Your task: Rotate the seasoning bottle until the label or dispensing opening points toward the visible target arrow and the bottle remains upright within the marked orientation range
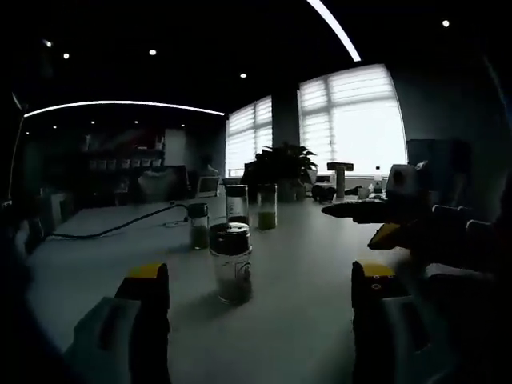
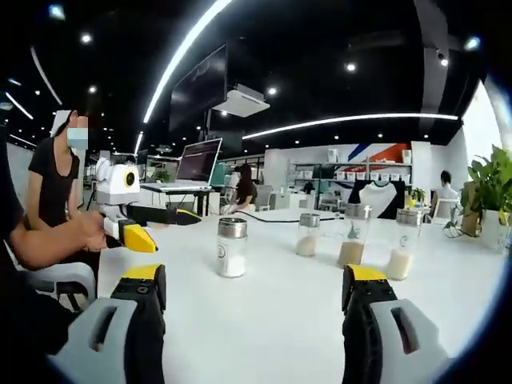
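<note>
In the left gripper view the left gripper [image 1: 260, 292] stands with its yellow-tipped jaws spread wide at 7 and 5 o'clock, holding nothing. The seasoning bottle [image 1: 231, 262], dark-capped with pale grains in its lower half, stands upright on the worktop [image 1: 312, 264] just beyond and between them, untouched. In the right gripper view the right gripper [image 2: 254, 292] is likewise wide apart and empty, and the same bottle [image 2: 232, 248] shows a metal cap and a white label facing this camera, a little past the jaw tips toward 11 o'clock.

Farther back stand three more jars [image 1: 266, 206], well apart from the bottle. Beyond them a potted plant [image 1: 280, 164] sits before bright windows, and a seated person [image 2: 244, 190] works near a laptop [image 2: 198, 162].

No target arrow or marked range is discernible on the worktop in either view. As far as I can judge, the rotation is not begun: the bottle is upright but ungrasped, so closing on it and turning it all remain.
</note>
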Demonstrator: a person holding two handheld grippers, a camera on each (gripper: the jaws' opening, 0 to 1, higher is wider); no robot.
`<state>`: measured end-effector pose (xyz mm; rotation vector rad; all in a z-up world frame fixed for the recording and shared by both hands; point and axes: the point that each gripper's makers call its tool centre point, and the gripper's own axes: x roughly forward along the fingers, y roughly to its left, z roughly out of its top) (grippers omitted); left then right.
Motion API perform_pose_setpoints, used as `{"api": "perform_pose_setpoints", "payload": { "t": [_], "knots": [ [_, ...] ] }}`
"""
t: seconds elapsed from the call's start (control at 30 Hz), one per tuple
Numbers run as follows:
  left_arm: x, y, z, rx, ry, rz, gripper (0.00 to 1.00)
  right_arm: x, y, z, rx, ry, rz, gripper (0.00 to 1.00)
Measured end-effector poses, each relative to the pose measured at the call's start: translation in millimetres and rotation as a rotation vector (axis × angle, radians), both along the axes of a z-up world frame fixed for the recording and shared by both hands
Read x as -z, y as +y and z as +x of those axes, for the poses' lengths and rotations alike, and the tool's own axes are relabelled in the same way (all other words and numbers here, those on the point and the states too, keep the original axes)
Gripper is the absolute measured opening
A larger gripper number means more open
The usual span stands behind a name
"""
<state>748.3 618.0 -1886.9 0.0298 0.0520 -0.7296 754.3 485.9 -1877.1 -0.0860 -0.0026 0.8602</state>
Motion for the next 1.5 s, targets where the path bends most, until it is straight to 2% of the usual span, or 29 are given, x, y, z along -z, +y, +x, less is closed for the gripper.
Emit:
{"api": "perform_pose_setpoints", "payload": {
  "t": [0.07,0.13,0.27,0.4,0.6,0.8,0.97,1.1,1.23,1.5],
  "knots": [
    [-0.8,0,-3.0,0.001,0.0,0.002,1.0,-0.1,2,7,-0.006,0.036,0.016,0.99],
    [-2.6,1,-6.4,0.003,-0.004,-0.004,1.0,2.8,5,11,-0.018,0.05,-0.004,0.99],
    [-8.8,6,-8.7,-0.008,-0.023,-0.04,1.0,3.6,9,24,-0.001,0.031,-0.043,0.97],
    [-11.4,10,-9.4,-0.021,-0.025,-0.042,1.0,-0.7,13,38,0.019,0.018,-0.074,0.94],
    [-11.7,12,-11.8,-0.031,-0.012,-0.053,1.0,-9.1,21,59,0.014,0.032,-0.071,0.9],
    [-12.2,10,-15.3,-0.025,-0.014,-0.047,1.0,-13.9,27,79,0.033,0.06,-0.021,0.8],
    [-13.7,8,-17.8,-0.02,-0.014,-0.05,1.0,-18.4,22,105,0.116,0.065,0.05,0.71],
    [-13.8,4,-18.9,-0.015,-0.011,-0.049,1.0,-18.0,26,118,0.13,0.074,0.072,0.67],
    [-13.6,2,-20.0,-0.009,-0.011,-0.048,1.0,-13.6,32,130,0.144,0.057,0.052,0.59],
    [-13.3,-4,-23.2,0.009,0.003,-0.059,1.0,-8.8,47,152,0.133,0.025,-0.011,0.54]
  ]
}}
